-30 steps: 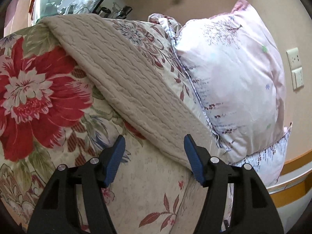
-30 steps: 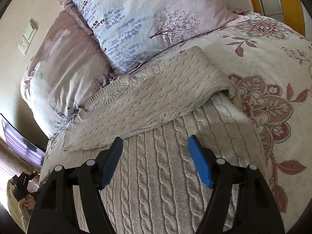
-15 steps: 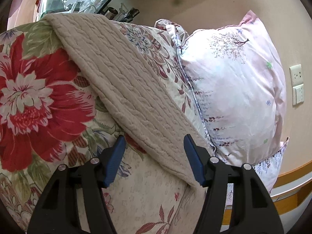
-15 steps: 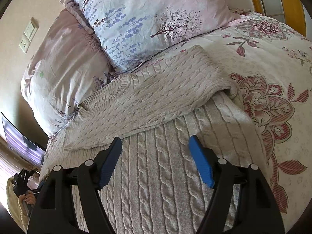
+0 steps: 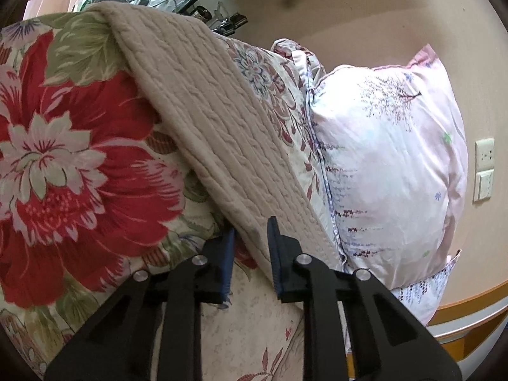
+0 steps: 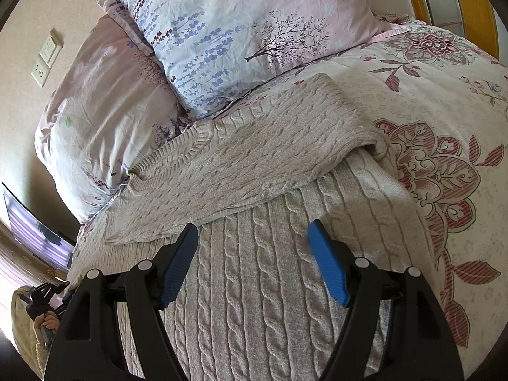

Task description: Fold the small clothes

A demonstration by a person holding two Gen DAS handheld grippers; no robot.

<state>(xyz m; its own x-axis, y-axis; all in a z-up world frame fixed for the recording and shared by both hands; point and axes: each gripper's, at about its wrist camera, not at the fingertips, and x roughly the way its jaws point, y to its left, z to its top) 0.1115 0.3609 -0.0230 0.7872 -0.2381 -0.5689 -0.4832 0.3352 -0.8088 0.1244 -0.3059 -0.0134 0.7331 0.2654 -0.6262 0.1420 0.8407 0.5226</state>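
Note:
A beige cable-knit sweater [image 6: 254, 270] lies flat on the floral bed cover, with one sleeve [image 6: 254, 155] folded across its chest. In the left wrist view a long strip of the sweater [image 5: 206, 127] runs up and to the left over the bed. My left gripper [image 5: 250, 238] is shut on the near end of that strip, the knit pinched between its blue pads. My right gripper [image 6: 254, 254] is open and empty, hovering over the sweater's body just below the folded sleeve.
The floral bed cover [image 5: 63, 165] [image 6: 444, 95] spreads around the sweater. Two pink and lavender pillows [image 6: 238, 31] [image 5: 387, 174] lean at the headboard wall. A wooden bed frame [image 6: 470, 6] is at the far right. Wall sockets [image 5: 484, 171] are on the beige wall.
My left gripper has moved forward onto the sweater's edge and closed on it. My right gripper has stayed open and barely shifted.

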